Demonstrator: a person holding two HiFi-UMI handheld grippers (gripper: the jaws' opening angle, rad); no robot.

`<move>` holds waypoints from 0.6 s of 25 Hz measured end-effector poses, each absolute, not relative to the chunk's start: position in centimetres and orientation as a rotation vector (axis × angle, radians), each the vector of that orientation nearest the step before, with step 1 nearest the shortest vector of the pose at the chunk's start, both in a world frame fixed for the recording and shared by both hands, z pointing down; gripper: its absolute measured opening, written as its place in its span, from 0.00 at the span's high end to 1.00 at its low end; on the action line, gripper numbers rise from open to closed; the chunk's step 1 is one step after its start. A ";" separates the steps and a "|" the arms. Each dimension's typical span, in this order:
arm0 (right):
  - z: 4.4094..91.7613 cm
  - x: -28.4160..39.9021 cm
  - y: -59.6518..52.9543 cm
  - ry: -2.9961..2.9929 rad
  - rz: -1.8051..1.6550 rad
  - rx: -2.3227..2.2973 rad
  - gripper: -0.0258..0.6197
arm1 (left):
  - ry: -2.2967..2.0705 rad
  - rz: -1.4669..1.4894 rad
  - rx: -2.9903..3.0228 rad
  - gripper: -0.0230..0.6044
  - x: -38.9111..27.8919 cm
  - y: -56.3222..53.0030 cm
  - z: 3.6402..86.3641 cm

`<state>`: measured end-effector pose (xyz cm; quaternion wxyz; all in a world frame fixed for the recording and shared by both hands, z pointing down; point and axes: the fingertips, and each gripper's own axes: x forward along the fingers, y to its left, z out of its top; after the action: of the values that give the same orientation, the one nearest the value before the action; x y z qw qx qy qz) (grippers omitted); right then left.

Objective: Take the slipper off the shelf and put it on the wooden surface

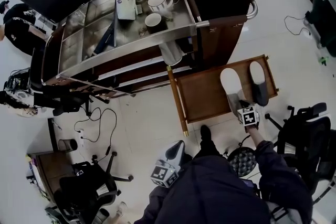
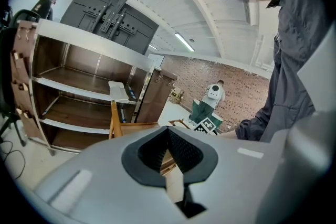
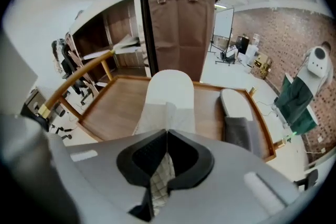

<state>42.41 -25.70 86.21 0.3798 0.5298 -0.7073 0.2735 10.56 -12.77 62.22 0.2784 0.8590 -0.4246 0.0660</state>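
Note:
A white slipper (image 1: 231, 84) (image 3: 168, 89) lies on the wooden surface (image 1: 202, 94) (image 3: 118, 107), toe pointing toward the cart. My right gripper (image 1: 242, 105) (image 3: 167, 132) is at its heel end, shut on a raised fold of the slipper's grey quilted upper. A second slipper (image 1: 258, 81) (image 3: 236, 113), with a dark grey upper, lies to its right on the same surface. My left gripper (image 1: 176, 148) (image 2: 168, 129) hangs low near my body, shut and holding nothing. The cart's brown shelves (image 1: 131, 68) (image 2: 73, 89) stand left of the wooden surface.
Cups and a jug (image 1: 157, 2) stand on the cart's metal top. A white object (image 2: 118, 91) rests on the edge of a shelf. Office chairs (image 1: 310, 134) (image 1: 89, 186) and floor cables (image 1: 97, 123) surround me. The wooden surface has a raised rim (image 1: 176, 97).

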 end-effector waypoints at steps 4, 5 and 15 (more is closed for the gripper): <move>80.2 36.8 -22.7 -1.950 0.688 1.308 0.94 | -1.116 0.128 2.307 0.94 9.4 -11.7 61.8; 78.8 34.9 -22.1 -1.987 0.690 1.287 0.94 | -1.115 0.112 2.306 0.94 8.6 -11.4 61.8; 71.2 10.0 -28.1 -2.257 0.985 1.201 0.94 | -1.211 -0.034 2.405 0.94 -7.4 -8.1 58.9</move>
<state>10.04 -28.08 71.19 0.1994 0.4295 -0.8072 0.3523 -7.42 -8.10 58.89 0.2226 0.8707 -0.4384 -0.0123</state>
